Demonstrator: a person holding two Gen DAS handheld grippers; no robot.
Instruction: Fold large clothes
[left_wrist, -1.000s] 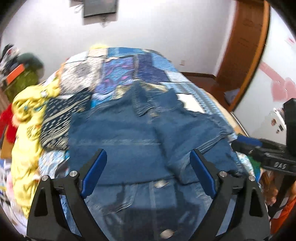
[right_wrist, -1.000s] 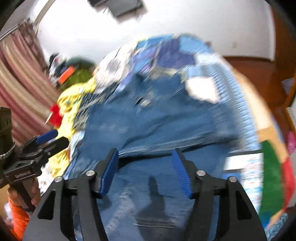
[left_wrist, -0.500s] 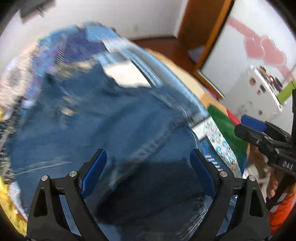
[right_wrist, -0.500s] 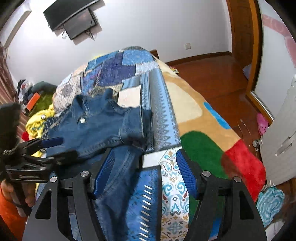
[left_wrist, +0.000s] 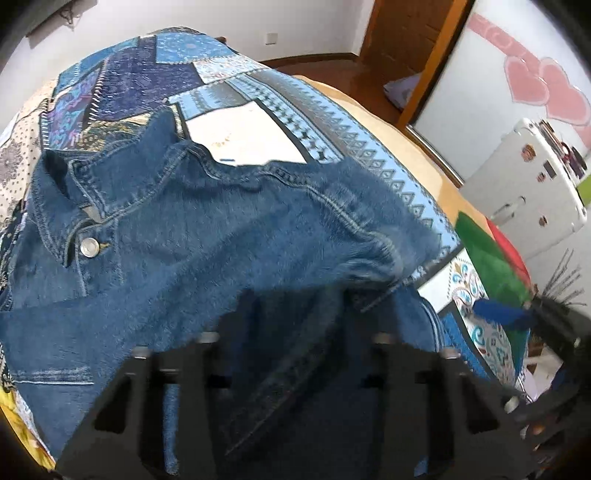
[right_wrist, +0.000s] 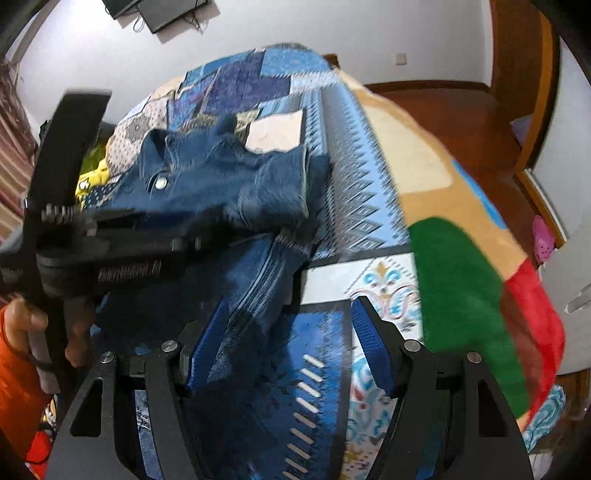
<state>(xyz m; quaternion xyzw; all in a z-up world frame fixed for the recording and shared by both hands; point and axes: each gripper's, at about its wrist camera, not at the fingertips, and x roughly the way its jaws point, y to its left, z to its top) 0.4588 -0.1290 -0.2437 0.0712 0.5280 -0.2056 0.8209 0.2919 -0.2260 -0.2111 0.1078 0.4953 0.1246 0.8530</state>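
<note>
The denim jacket (left_wrist: 207, 236) is lying on the bed (right_wrist: 436, 177), the blurred left claw (left_wrist: 291, 317) is closing, seemingly around denim, and the right claw (right_wrist: 288, 343) is gaping over its edge.

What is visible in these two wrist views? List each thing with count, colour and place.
denim jacket: one, dark blue, spread on the bed, a metal button near its collar
patchwork bedspread: one, blue and white patterns, under the jacket
blanket: one, tan with green and red patches, on the bed's far side in the right wrist view
yellow cloth: one, yellow, beyond the jacket by the wall
screen: one, black, high on the white wall
door: one, brown wood, room corner
heart stickers: several, pink, on a panel
left gripper: one, black, jaws closing, denim between them
right gripper: one, black with blue pads, open over the jacket's edge
hand: one, on the left gripper's handle
</note>
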